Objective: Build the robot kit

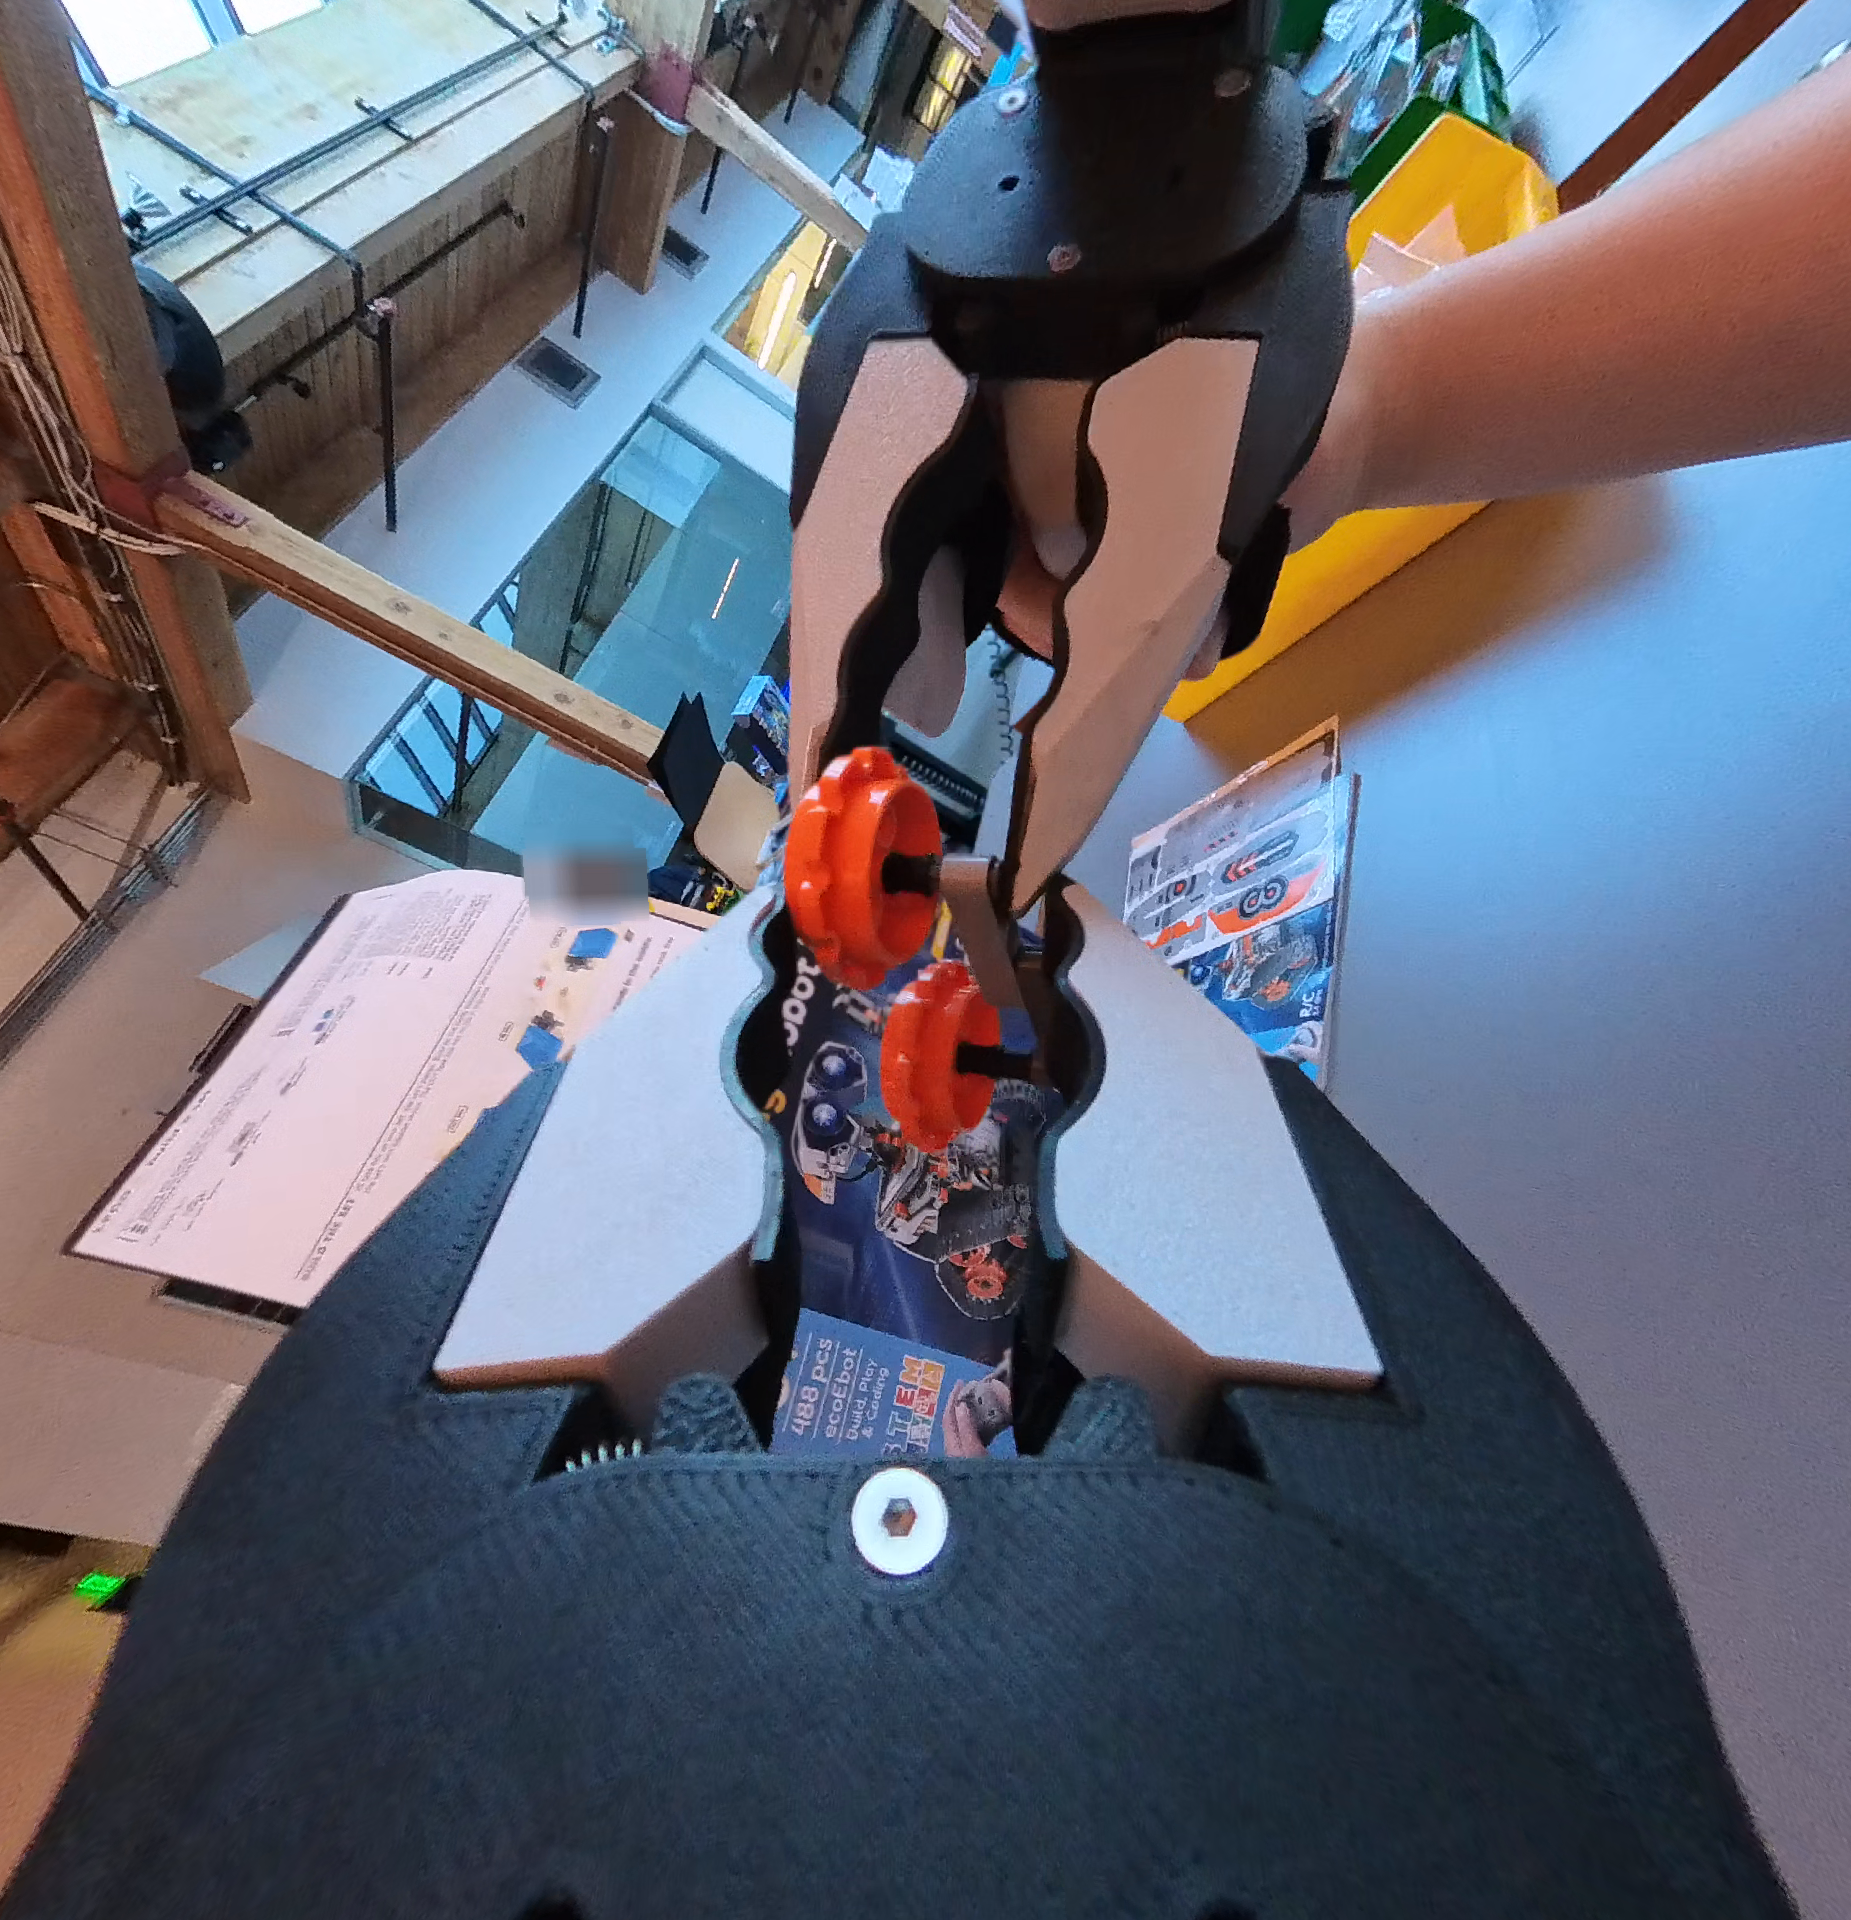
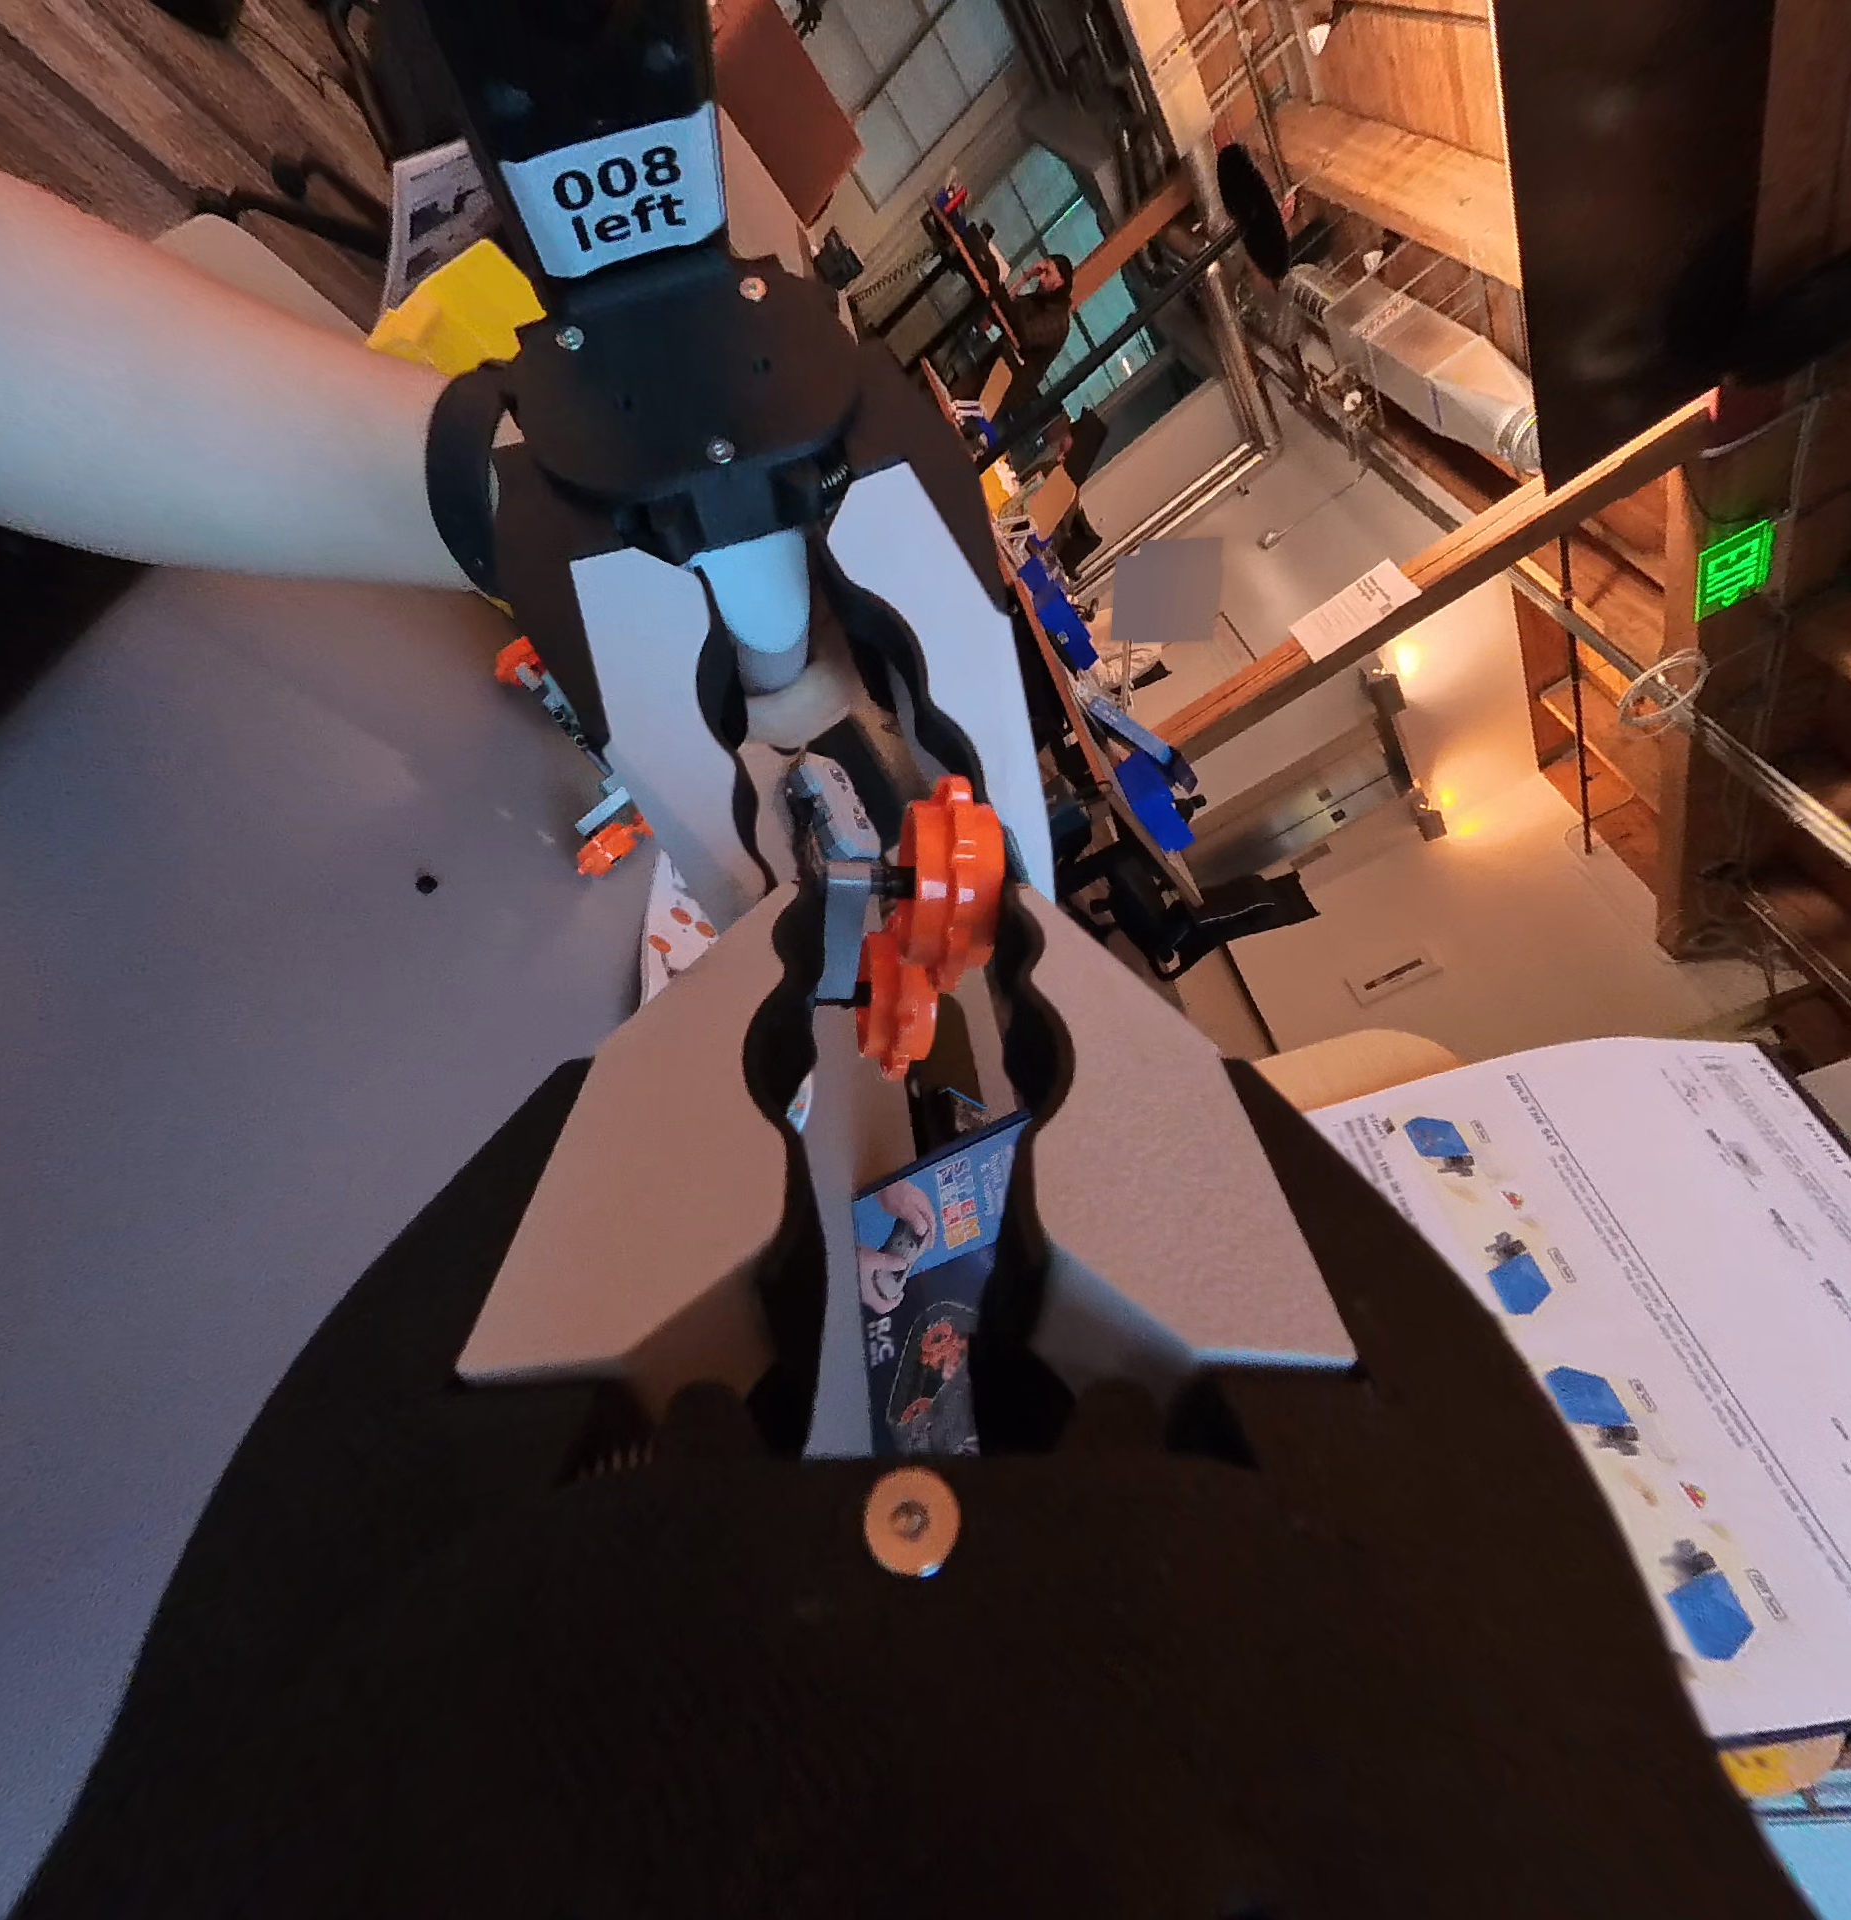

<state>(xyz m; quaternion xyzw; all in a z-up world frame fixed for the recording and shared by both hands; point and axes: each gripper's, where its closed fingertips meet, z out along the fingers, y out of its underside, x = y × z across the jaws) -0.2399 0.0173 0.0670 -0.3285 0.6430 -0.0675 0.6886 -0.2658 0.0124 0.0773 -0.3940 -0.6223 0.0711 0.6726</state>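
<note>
Hovering above a grey table [image 1: 1627, 935] and a blue toy box [image 1: 900, 1247], a small assembly, a grey beam [image 1: 978, 935] with two orange toothed wheels [image 1: 859, 862] on black axles, sits at frame centre in both views. The right gripper [image 2: 900, 904] looks clamped across beam and wheel. The left gripper [image 1: 916, 925] brackets the other wheel with its fingers partly apart, and contact there is unclear. The beam's long axis runs roughly top to bottom of the frame, with the axles crosswise. A firm, square pinch should stop it pivoting.
</note>
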